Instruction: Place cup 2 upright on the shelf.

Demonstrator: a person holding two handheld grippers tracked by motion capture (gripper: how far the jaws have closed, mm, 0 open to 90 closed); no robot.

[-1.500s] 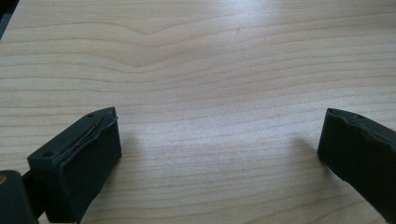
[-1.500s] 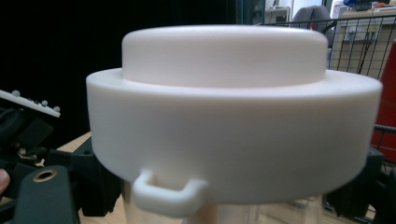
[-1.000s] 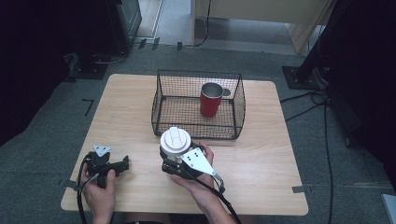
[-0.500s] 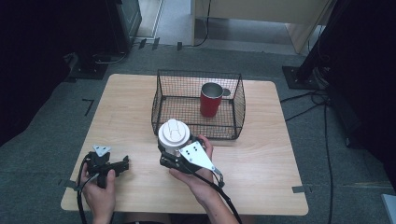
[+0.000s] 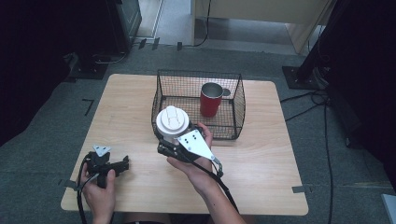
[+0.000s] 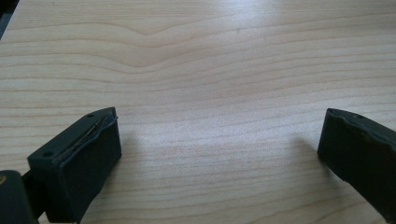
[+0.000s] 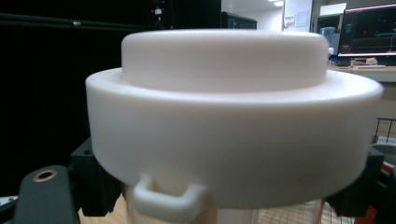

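My right gripper [image 5: 169,142] is shut on a cup with a white lid [image 5: 172,121], held upright above the table just in front of the wire basket [image 5: 159,100]. In the right gripper view the white lid [image 7: 229,116] is very close, with the black jaws clamped on the cup just below it on both sides. A red cup [image 5: 210,99] stands inside the basket. My left gripper [image 5: 122,164] rests low near the table's front left, open, and its two black fingers [image 6: 81,158] stand wide apart over bare wood.
The wooden table [image 5: 261,154] has free room at its right and back left. The basket's near wall stands right behind the held cup. Dark equipment and cables lie on the floor around the table.
My right gripper has lifted the white-lidded cup and carried it slightly toward the basket. The left gripper has stayed where it was.
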